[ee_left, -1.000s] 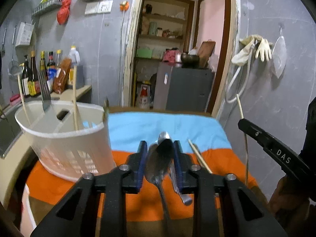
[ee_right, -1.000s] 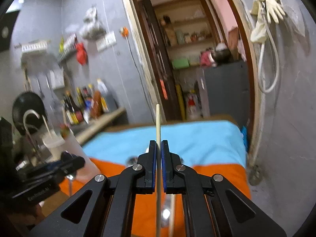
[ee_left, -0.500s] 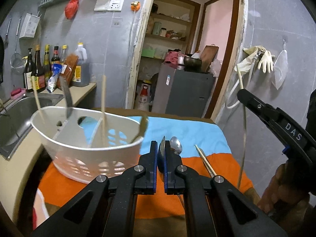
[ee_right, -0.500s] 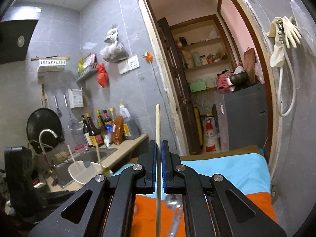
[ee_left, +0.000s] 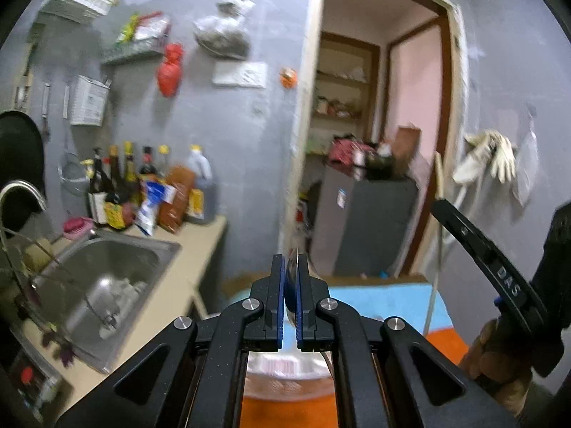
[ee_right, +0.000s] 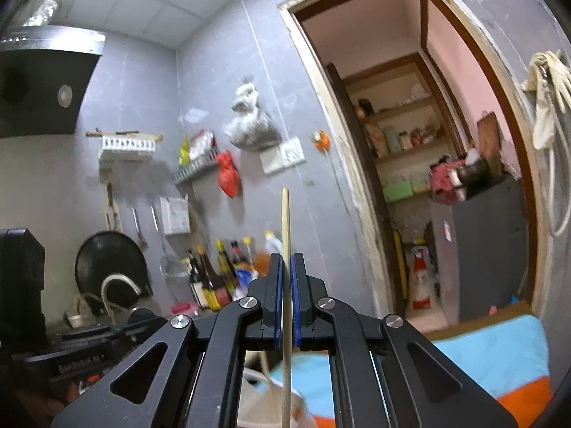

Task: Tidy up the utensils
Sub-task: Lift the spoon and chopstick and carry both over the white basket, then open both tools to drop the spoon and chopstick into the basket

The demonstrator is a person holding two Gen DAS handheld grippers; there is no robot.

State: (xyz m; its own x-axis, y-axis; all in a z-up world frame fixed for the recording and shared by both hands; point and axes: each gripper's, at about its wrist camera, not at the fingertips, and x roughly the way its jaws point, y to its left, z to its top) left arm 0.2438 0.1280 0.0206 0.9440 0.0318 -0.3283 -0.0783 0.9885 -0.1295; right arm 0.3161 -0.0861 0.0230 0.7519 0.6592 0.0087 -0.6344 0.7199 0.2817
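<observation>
Metal spoon (ee_left: 293,287) clamped upright in left hand-held gripper (ee_left: 289,278) pads.

Lighting: indoor, moderate, cool and even over the grey tiled walls; no hard shadows.
Source: a bright ceiling lamp (ee_right: 44,9) at the upper left of the right wrist view, slightly blown out.
Glare: soft sheen on the steel sink (ee_left: 107,278); highlights on the gripper screws.
Blur: motion smear across the left wrist view, heaviest on the bottles (ee_left: 142,189) and hanging bags; the right wrist view is sharper, with its low foreground smeared.
Distortion: strong fisheye; the door frame (ee_right: 342,135) bows, and black vignette fills the corners.
Focus: the near gripper bodies are crisp.
</observation>
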